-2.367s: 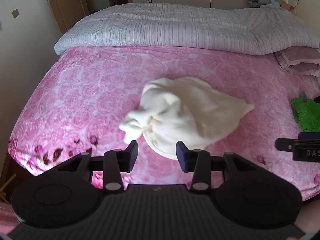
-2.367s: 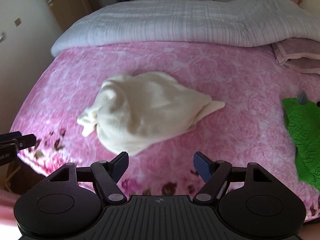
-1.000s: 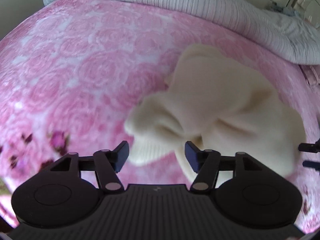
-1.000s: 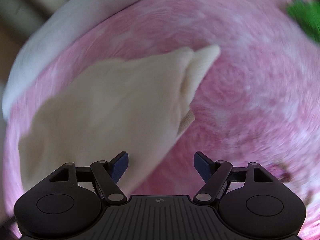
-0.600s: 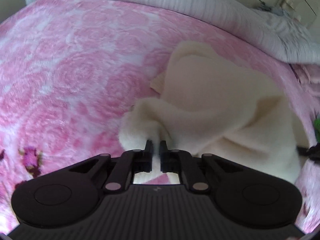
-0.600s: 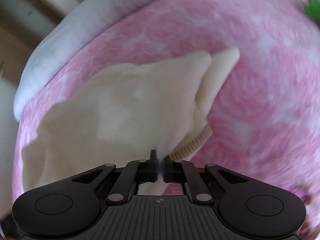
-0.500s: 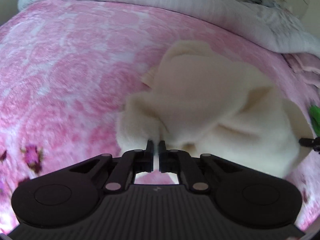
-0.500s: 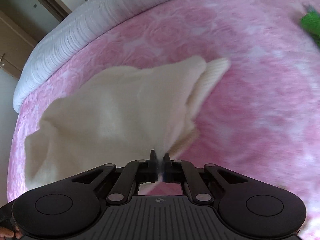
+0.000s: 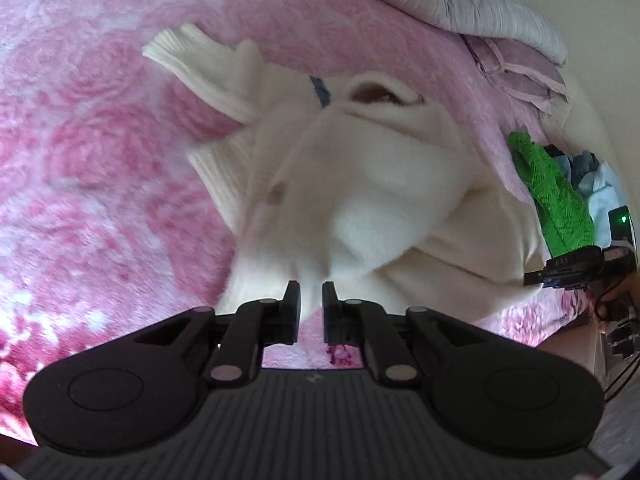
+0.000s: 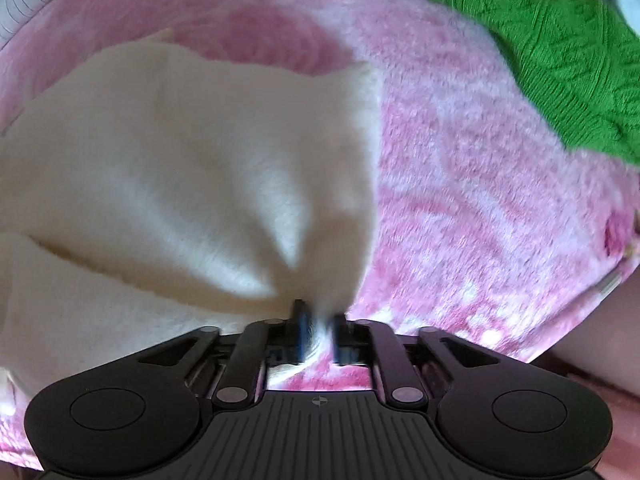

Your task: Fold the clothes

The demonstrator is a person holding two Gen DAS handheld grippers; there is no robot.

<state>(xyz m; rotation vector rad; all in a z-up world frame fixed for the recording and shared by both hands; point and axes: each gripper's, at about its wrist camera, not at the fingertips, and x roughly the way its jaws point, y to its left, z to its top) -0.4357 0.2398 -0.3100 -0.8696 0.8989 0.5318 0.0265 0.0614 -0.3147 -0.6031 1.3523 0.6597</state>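
We've got the sweater [image 9: 372, 184] off its heap now: a moment back it lay bunched in the middle of the bed [image 9: 100, 152] with both tongs hanging wide above it, and now it's stretched out between them, a ribbed cuff [image 9: 180, 50] flung out to the far left and the neck opening showing up top. The green knit [image 10: 552, 52], which was off to the side before, sits much nearer the right tongs.

We're in the spreading step, as we read it. To do it well we want the two grips pulling evenly apart and low over the bed, so the body lies flat and the sleeves come free rather than twisting under. Let go too soon and that right edge will slump back into a wrinkle.

Left tongs [image 9: 311, 294]: nearly clenched, only a thin slot between the fingers, and cream fleece runs down into that slot. We'd call that a pinch on the sweater's near edge.

Right tongs [image 10: 318, 326]: the jaws are opening, a narrow gap showing, with a tongue of the sweater's hem sitting in it. It's blurred there, so whether the pads press the cloth we can't tell for sure; it looks like a loosening hold.

The sweater lies across the pink bed, near its front edge, between the two tongs.
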